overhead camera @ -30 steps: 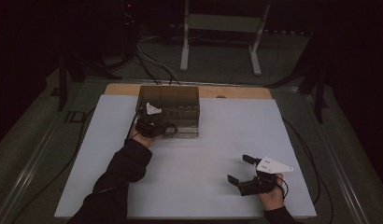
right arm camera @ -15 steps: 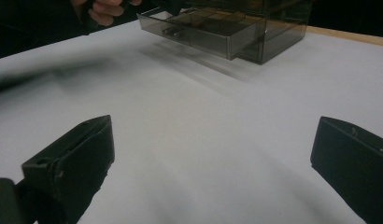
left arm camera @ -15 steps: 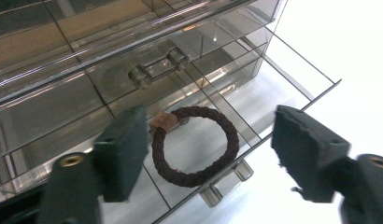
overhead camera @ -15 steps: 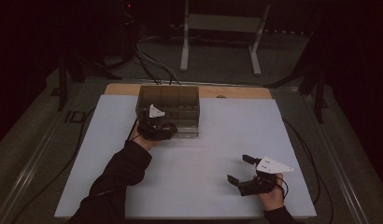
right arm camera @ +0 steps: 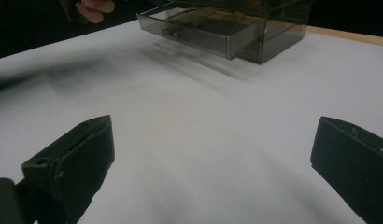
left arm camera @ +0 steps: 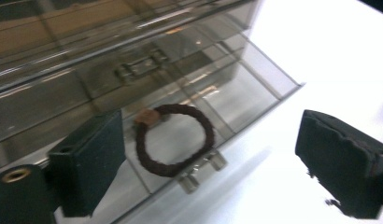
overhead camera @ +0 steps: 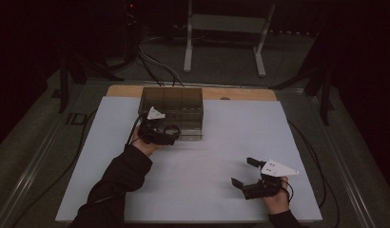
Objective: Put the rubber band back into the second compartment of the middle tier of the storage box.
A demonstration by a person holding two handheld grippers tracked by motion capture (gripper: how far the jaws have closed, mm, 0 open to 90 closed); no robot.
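Note:
A smoky clear drawer box (overhead camera: 171, 100) stands at the back of the white table, its bottom drawer (overhead camera: 189, 131) pulled out. A dark brown braided hair ring (left arm camera: 174, 140) lies inside that drawer, near its front wall; it also shows from above as a small loop (overhead camera: 171, 129). My left gripper (overhead camera: 165, 135) hovers just in front of the drawer. Its jaws have just been opening and now stand wide apart in the left gripper view (left arm camera: 216, 156), touching nothing, with the ring beyond them. My right gripper (overhead camera: 244, 172) rests open near the front right, nothing between its jaws (right arm camera: 213, 154).
The box (right arm camera: 255, 28) and its open drawer (right arm camera: 199, 32) lie far ahead in the right gripper view. A wooden board edge (overhead camera: 240, 93) runs behind the white surface (overhead camera: 231, 137). Cables (overhead camera: 155, 71) and a metal stand (overhead camera: 221, 28) sit on the floor beyond the table.
The left gripper has edged slightly toward the near side of the drawer, and the ring now shows free just ahead of it. The right gripper has stayed put.

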